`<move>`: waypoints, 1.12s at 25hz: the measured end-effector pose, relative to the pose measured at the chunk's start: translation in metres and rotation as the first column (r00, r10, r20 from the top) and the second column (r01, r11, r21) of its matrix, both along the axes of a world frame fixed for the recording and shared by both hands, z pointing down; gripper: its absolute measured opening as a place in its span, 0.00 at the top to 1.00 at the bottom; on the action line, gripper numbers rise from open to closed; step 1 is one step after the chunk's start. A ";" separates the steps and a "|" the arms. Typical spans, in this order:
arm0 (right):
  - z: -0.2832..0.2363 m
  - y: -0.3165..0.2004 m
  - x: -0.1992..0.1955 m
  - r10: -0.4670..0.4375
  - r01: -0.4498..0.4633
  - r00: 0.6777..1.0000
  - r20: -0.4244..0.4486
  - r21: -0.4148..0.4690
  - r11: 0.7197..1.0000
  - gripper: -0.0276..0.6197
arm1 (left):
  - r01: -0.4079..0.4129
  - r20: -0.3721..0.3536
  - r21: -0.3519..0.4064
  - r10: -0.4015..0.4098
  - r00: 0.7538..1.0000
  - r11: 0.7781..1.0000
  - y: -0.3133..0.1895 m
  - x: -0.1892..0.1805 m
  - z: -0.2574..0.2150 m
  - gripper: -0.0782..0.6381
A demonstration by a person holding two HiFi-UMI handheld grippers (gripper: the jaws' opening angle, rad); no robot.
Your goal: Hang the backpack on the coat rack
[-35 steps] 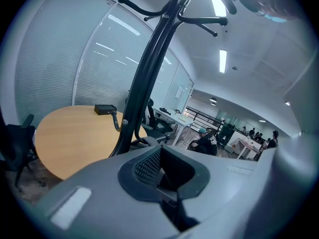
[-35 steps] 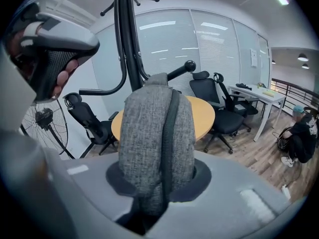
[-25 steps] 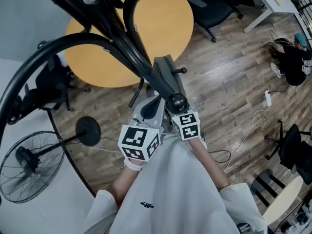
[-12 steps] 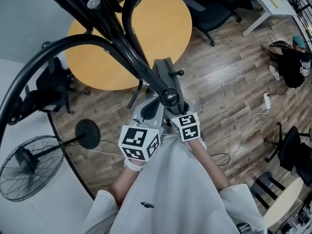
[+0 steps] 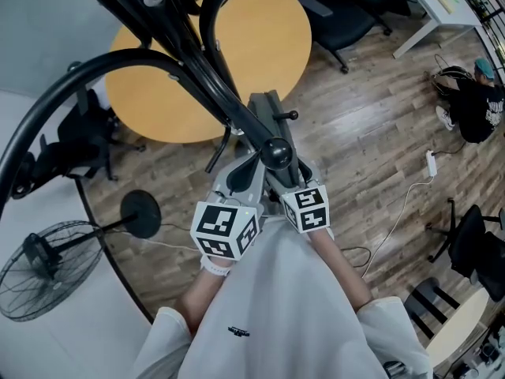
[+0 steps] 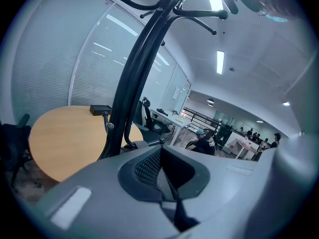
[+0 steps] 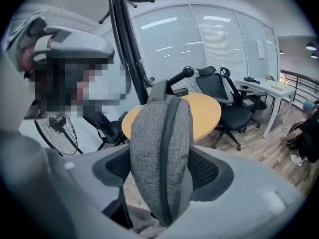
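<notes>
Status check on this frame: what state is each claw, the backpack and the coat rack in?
Coat rack: upright, visible upper hooks bare.
Backpack: upright, top beside a hook knob; hung or not, cannot tell.
Right claw: open, jaws have just been opening, backpack between them.
Left claw: shut, nothing between its jaws.

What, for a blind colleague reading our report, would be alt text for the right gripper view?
A grey backpack strap stands upright between the right gripper's jaws, which have just been opening. Behind it rise the black coat rack, a round wooden table and office chairs.
</notes>
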State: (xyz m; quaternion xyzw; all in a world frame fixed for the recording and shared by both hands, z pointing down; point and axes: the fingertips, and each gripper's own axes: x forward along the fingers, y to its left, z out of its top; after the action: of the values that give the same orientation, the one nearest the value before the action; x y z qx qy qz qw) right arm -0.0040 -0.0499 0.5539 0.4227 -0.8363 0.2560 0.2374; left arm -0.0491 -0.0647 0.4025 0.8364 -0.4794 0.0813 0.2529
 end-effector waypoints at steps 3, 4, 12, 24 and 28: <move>-0.008 0.002 0.002 -0.003 0.003 1.000 0.006 0.006 1.000 0.44 | 0.002 -0.001 -0.001 -0.002 1.000 1.000 0.001 -0.001 0.000 0.87; -0.011 0.003 0.003 -0.003 0.003 1.000 0.007 0.010 1.000 0.44 | 0.002 -0.001 -0.001 -0.002 1.000 1.000 0.001 -0.001 0.000 0.87; -0.035 0.005 0.015 0.012 -0.013 1.000 0.023 0.046 0.999 0.42 | -0.002 -0.003 0.006 0.002 1.000 1.000 0.004 -0.002 -0.001 0.87; -0.088 -0.018 0.057 0.080 -0.084 0.996 0.030 0.166 0.983 0.42 | 0.009 -0.002 0.029 -0.009 1.000 1.000 0.007 -0.009 -0.003 0.87; -0.112 -0.023 0.064 0.088 -0.095 0.995 0.040 0.221 0.971 0.42 | 0.015 0.005 0.044 -0.015 1.000 0.999 0.006 -0.014 -0.005 0.87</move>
State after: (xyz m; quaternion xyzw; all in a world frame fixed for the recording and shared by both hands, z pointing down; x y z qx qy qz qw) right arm 0.0603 -0.0731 0.4421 0.4809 -0.8429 0.1777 0.1637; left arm -0.0629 -0.0587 0.3979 0.8379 -0.4879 0.0713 0.2339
